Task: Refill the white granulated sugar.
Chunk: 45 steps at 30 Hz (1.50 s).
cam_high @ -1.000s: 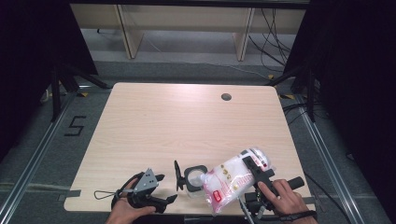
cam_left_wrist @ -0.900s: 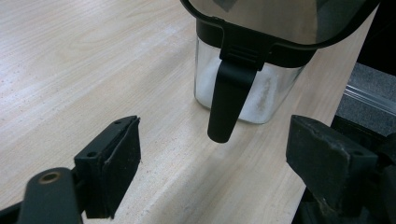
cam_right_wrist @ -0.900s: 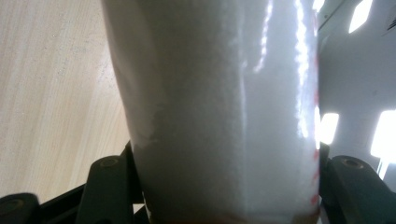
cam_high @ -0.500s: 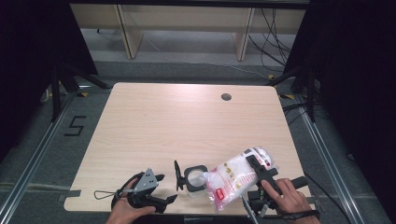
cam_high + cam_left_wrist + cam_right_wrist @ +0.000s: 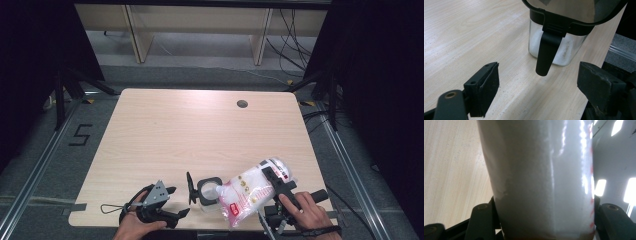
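A clear glass jar (image 5: 207,192) with a black rim stands near the table's front edge, and its black lid (image 5: 190,187) is flipped open to the left. The left gripper view shows white powder in the jar (image 5: 556,50), with the lid's latch (image 5: 545,52) hanging down. My left gripper (image 5: 177,202) lies open just left of the jar, nothing between its jaws (image 5: 540,83). My right gripper (image 5: 272,181) is shut on a plastic bag of white powder (image 5: 247,194), which is tilted with its lower end toward the jar. The bag (image 5: 541,175) sits between both jaws (image 5: 544,222).
The light wooden table (image 5: 200,135) has a round cable hole (image 5: 242,104) at the back right. Jar and bag sit close to the front edge. Shelving legs and cables stand on the floor beyond the table.
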Available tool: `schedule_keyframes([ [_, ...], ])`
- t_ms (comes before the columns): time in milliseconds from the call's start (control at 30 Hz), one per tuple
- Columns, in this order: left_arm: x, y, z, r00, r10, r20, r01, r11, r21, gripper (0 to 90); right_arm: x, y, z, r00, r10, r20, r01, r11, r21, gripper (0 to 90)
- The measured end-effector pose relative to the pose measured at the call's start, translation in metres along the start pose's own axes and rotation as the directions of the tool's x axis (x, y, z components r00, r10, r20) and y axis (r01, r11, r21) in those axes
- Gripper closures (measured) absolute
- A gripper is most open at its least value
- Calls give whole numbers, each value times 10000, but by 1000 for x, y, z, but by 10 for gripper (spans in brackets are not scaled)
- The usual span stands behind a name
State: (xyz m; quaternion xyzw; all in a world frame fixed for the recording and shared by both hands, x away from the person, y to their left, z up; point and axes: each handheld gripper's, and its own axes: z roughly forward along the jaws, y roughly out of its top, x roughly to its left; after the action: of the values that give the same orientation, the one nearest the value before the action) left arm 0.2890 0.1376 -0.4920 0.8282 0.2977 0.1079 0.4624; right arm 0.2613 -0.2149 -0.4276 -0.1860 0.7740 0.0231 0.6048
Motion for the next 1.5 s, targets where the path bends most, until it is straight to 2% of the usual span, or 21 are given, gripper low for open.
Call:
schedule_keyframes([
  [67,0,0,0,10000,-18,4,18,10000,-7,175,-1,1,1,9993,-186,310,196,9993,-307,418],
  [100,0,0,0,9999,94,-137,-93,9999,74,174,2,1,0,9998,128,154,-126,9998,-150,418],
  [167,0,0,0,10000,-36,0,36,10000,-5,174,0,2,1,9996,-105,266,113,9995,-307,418],
  [200,0,0,0,10000,-29,-3,29,10000,-5,174,1,3,0,9999,74,81,-72,9998,-190,418],
  [233,0,0,0,10000,-31,-4,31,10000,-3,175,-2,4,0,9995,-257,158,261,9994,-246,419],
  [300,0,0,0,10000,29,-52,-29,10000,17,174,-2,4,1,9993,-278,261,287,9989,-358,419],
  [367,0,0,0,10000,-34,0,34,10000,-4,174,3,5,-1,9997,149,194,-146,9998,-168,418],
  [433,0,0,0,10000,35,-72,-34,10000,21,174,-2,6,0,9994,-280,223,289,9987,-409,418],
  [467,0,0,0,10000,-2,-38,2,10000,-5,174,0,6,0,9999,60,133,-55,9995,-325,419],
  [533,0,0,0,10000,-29,0,29,10000,-5,174,-2,6,-1,9996,-265,68,267,9993,-270,418],
  [600,1,0,0,9999,98,-91,-97,9999,70,174,-1,6,1,9993,-99,367,118,9985,-526,419],
  [733,0,0,0,10000,-27,-7,27,10000,2,174,2,5,0,9998,71,197,-65,9995,-304,419],
  [767,1,0,-1,9999,107,-126,-106,9999,101,174,1,4,-1,10000,16,68,-15,9999,-131,419],
  [800,0,0,0,9999,79,-126,-78,9999,72,174,-1,4,1,9993,-258,262,269,9988,-407,419],
  [967,0,0,0,10000,1,-29,-1,10000,1,174,1,1,0,9999,90,102,-89,9998,-158,419],
  [1000,1,0,0,10000,48,-48,-47,10000,76,174,-2,1,1,9995,-207,232,213,9994,-275,419],
  [1033,0,0,0,10000,3,-13,-3,10000,29,174,-1,0,-1,9999,-115,-40,115,9999,61,419],
  [1100,0,0,0,10000,16,-59,-16,10000,13,174,-1,-2,1,9992,-223,321,231,9994,-267,419],
  [1333,1,0,0,10000,47,-50,-47,10000,77,175,1,-3,0,10000,27,-21,-27,9999,141,419],
  [1433,1,0,0,10000,34,-35,-34,10000,33,174,-2,-3,-1,9995,-321,-31,321,9995,50,419],
  [1500,1,0,-1,10000,50,-45,-50,10000,73,175,-1,-4,1,9992,-273,275,277,9995,-125,419],
])
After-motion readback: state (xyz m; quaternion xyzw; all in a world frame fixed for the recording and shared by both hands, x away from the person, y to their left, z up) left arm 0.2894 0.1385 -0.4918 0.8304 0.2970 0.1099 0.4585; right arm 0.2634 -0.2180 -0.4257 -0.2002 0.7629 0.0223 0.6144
